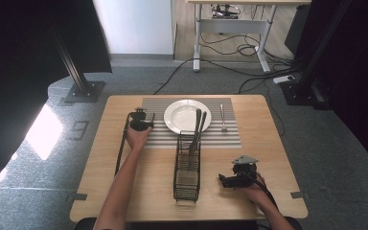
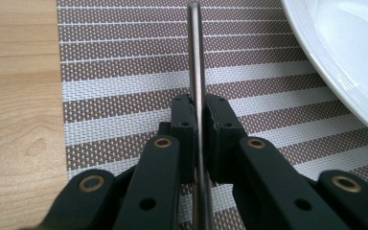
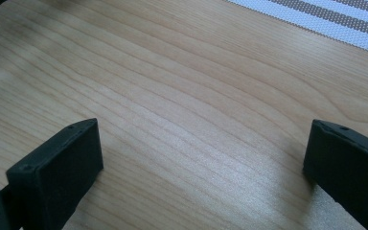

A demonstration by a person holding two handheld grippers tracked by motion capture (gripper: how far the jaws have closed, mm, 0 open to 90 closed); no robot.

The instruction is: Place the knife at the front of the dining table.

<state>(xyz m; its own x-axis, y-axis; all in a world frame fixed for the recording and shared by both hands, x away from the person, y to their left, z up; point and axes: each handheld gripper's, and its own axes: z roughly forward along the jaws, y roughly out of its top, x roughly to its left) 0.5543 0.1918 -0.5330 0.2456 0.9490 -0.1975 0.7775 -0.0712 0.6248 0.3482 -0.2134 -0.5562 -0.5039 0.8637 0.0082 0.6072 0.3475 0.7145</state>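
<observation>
The thin, flat silver metal utensil point(image 2: 195, 72) is seen edge-on in the left gripper view, so whether it is a knife, fork or spoon cannot be told; its lower end is cut off at the bottom of that view. It is smooth and dull grey, with a rounded tip, and it hangs over the woven placemat with brown and white stripes point(image 2: 124, 81), just left of the glossy white round plate point(image 2: 345, 57), whose rim has fine concentric ridges. The left gripper point(image 2: 195, 108) has its matte black jaws pressed tight on the utensil from both sides.

In the high view that gripper point(image 1: 140, 120) sits at the placemat's left edge. A black wire cutlery basket point(image 1: 187, 167) stands on the pale wooden table point(image 1: 124, 191), with two dark-handled pieces point(image 1: 197, 127) leaning out over the plate. A small silver piece point(image 1: 223, 117) lies on the placemat right of the plate.

The right gripper point(image 1: 230, 181) rests low near the table's front right, its jaws spread wide with nothing but bare wood grain between them.
</observation>
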